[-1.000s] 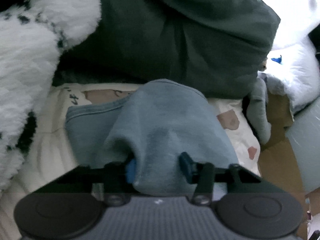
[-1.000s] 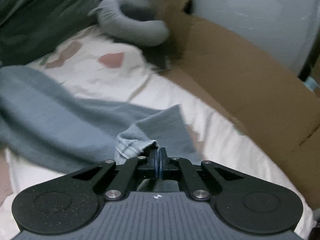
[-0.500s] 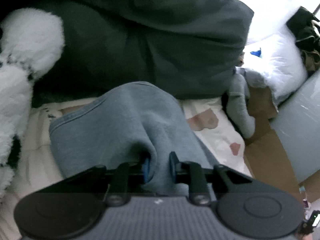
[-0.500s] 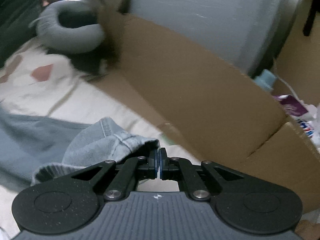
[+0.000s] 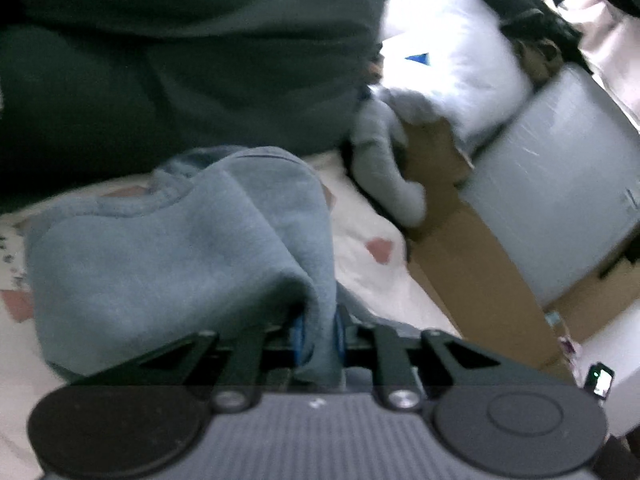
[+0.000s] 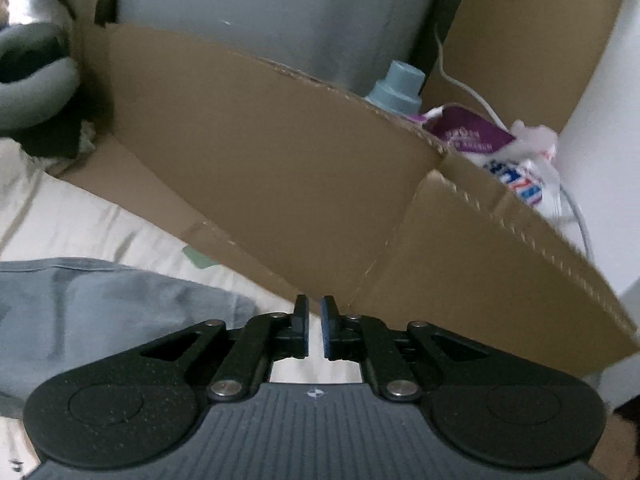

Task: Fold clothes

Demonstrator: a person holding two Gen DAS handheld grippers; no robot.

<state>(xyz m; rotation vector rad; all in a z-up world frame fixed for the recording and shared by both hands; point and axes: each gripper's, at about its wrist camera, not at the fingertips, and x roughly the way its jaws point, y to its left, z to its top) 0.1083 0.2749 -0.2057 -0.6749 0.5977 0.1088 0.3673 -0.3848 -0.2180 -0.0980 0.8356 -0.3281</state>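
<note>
The left gripper (image 5: pixel 318 338) pinches a raised fold of the soft blue-grey fleece garment (image 5: pixel 168 256), which lies bunched on the pale printed bedsheet (image 5: pixel 360 236) in front of a dark green cushion (image 5: pixel 180 60). The right gripper (image 6: pixel 315 330) holds nothing (only a narrow gap between its fingers) and points at a brown cardboard box wall (image 6: pixel 260 160); the garment lies flat at its left.

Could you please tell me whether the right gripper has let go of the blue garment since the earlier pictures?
Yes. The right gripper is now slightly open and empty, swung right toward the cardboard box; the blue garment lies left.
</note>
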